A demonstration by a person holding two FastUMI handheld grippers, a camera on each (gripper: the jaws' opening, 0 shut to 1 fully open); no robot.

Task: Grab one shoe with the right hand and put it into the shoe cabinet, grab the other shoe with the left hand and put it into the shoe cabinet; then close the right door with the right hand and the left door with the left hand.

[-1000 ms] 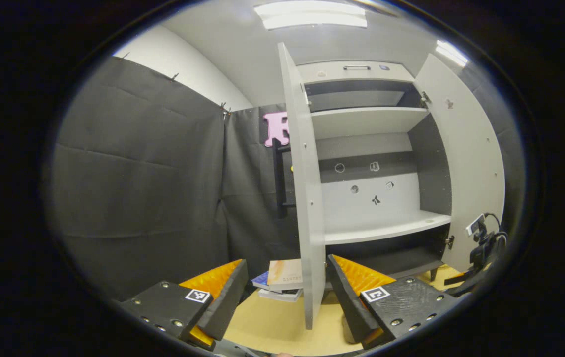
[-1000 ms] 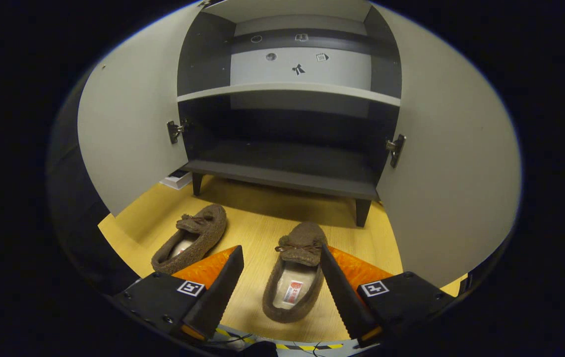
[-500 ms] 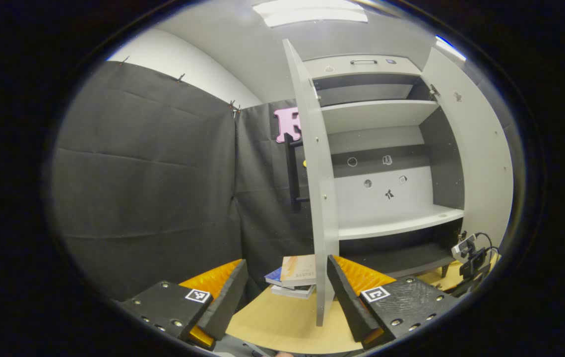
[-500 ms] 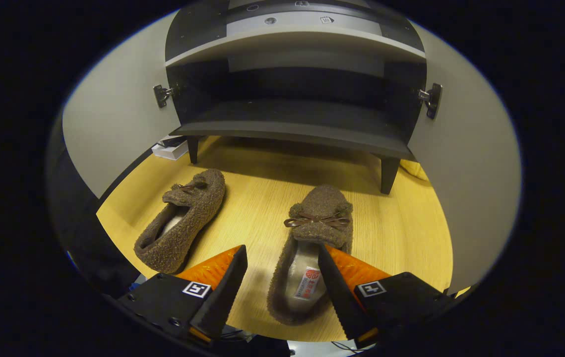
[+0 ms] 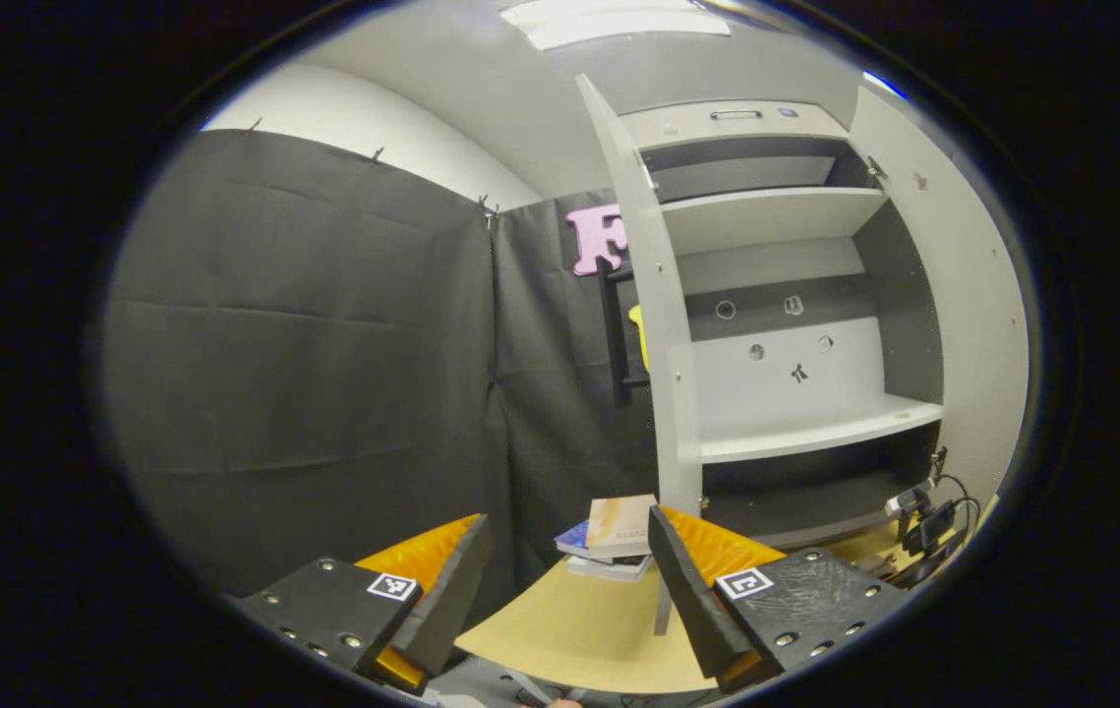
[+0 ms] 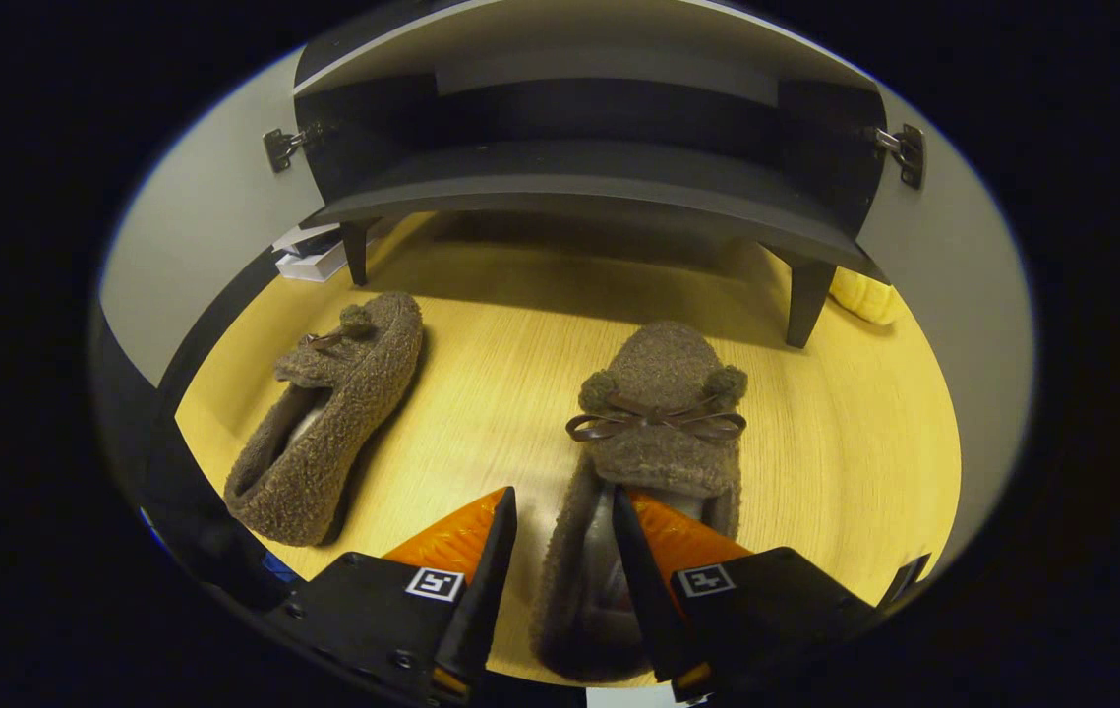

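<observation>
Two brown fuzzy slippers lie on the yellow wooden floor in front of the shoe cabinet (image 6: 589, 187), toes toward it. In the right gripper view, the right shoe (image 6: 663, 433) with its bow sits straight ahead and the left shoe (image 6: 333, 413) lies to the left. My right gripper (image 6: 563, 495) is open but narrowed astride the right shoe's left wall, one finger (image 6: 653, 551) inside the opening, the other (image 6: 471, 560) outside with a small gap. My left gripper (image 5: 566, 519) hangs open on nothing, facing the cabinet's left door (image 5: 663, 324) edge-on. Both doors stand open.
A stack of books (image 5: 618, 536) lies on the floor by the left door, also the books (image 6: 309, 261) left of the cabinet leg. A pale yellow object (image 6: 864, 295) sits behind the right leg. The right door (image 6: 953, 256) flanks the floor.
My right gripper has moved forward and down over the right shoe and its fingers have narrowed around the shoe's wall. The left gripper has turned left, so the cabinet slid right in its view.
</observation>
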